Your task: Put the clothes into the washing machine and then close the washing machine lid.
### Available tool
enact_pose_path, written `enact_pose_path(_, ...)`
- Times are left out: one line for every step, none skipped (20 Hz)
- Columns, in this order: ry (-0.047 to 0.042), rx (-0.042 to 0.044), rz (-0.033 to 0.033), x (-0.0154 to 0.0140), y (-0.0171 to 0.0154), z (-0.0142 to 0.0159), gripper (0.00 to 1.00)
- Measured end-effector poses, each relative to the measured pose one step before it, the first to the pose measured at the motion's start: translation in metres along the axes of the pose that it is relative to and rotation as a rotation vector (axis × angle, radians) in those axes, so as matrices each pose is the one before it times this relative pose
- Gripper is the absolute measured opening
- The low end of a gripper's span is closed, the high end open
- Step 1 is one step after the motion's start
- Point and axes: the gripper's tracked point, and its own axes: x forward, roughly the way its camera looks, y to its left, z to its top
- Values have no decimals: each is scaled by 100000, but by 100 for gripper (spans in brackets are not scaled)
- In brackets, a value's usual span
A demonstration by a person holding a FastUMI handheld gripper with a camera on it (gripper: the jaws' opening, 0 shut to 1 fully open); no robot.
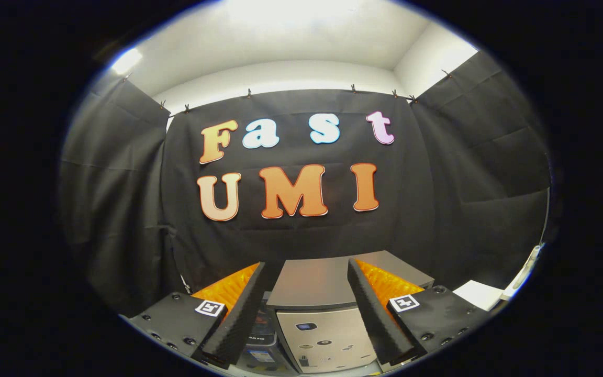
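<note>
Where jaws gape: washing machine (pixel 322 314) between.

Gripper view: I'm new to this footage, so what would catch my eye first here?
The tool stands open with nothing between its two dark, orange-backed fingers. Just ahead, between them, sits a grey washing machine with its lid down. A white object lies beside the right finger.

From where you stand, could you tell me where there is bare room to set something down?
The washing machine's flat grey lid, seen between the open tongs, is bare. A white surface beyond the right finger looks free too. Below the left finger, beside the machine, it is cluttered with dark items.
</note>
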Motion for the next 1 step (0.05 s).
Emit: enact_pose_path(703,-545,-295,-176,-388,-358,99)
